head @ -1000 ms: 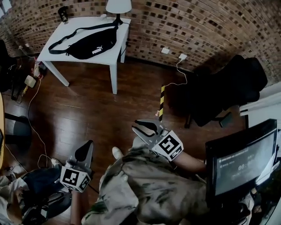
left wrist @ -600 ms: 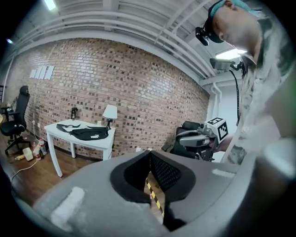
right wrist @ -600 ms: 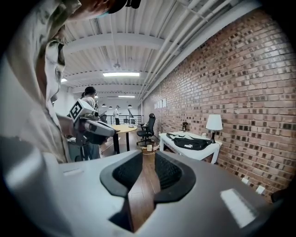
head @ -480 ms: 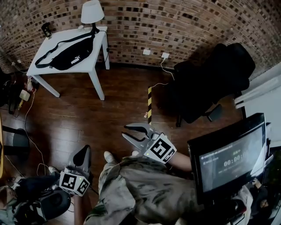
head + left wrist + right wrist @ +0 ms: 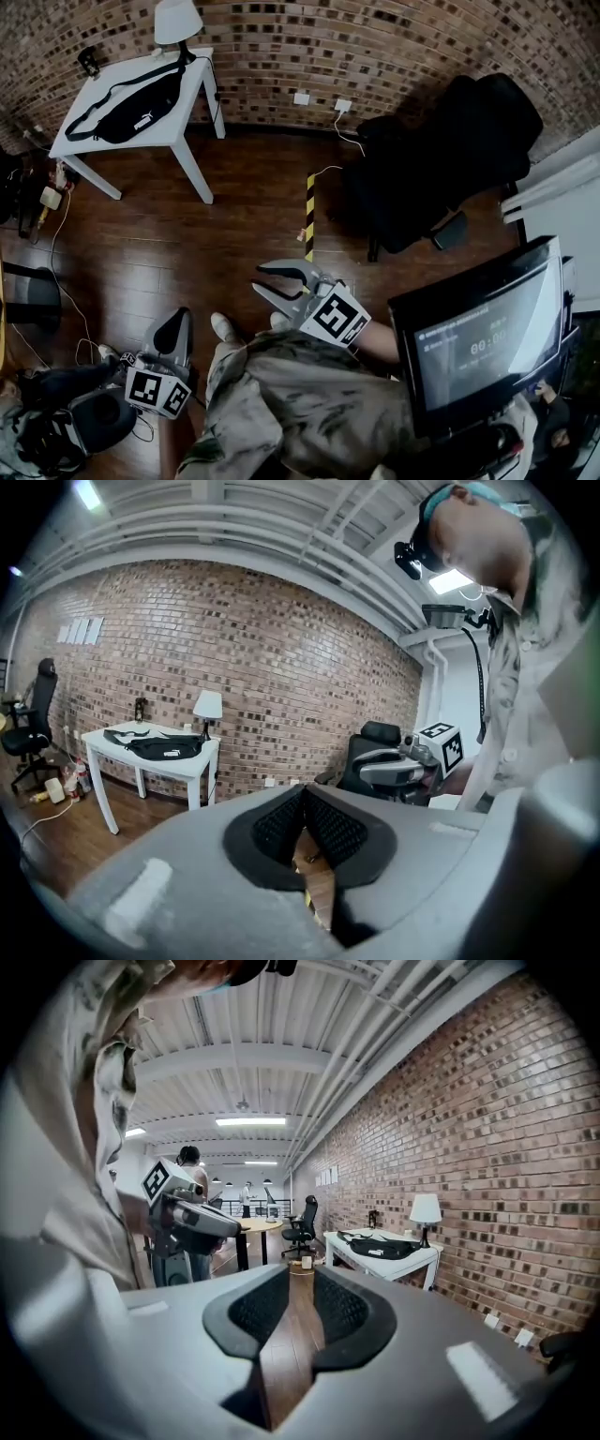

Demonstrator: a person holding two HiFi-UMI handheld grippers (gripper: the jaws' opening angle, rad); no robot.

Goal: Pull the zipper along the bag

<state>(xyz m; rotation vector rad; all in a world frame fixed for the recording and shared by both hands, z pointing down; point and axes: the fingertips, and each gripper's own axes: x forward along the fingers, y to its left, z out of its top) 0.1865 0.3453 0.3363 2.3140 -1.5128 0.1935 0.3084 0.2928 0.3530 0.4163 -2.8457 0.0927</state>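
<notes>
While the person stands on the wood floor [image 5: 187, 225], both grippers are down low by their camo jacket [image 5: 309, 403], nowhere near the job. The left gripper [image 5: 178, 323] points at the floor with its fingers [image 5: 281, 822] pressed together at the tips and nothing in between. The right gripper [image 5: 261, 277] sits a bit further forward, fingers [image 5: 258, 1312] spread with just bare floor showing through the gap, so it's empty too. A monitor [image 5: 478, 337] sits close by on the right.

Further out there's a yellow and black striped strip [image 5: 308, 216] on the floor, and beside it a black office chair [image 5: 450, 159]. The bag [image 5: 127, 106], a black waist pack with its strap looped around, lies flat on the white table [image 5: 183, 117] way over by the brick wall [image 5: 375, 37], well apart from both grippers. A white lamp [image 5: 176, 19] stands at the table's back edge, right next to the bag.
</notes>
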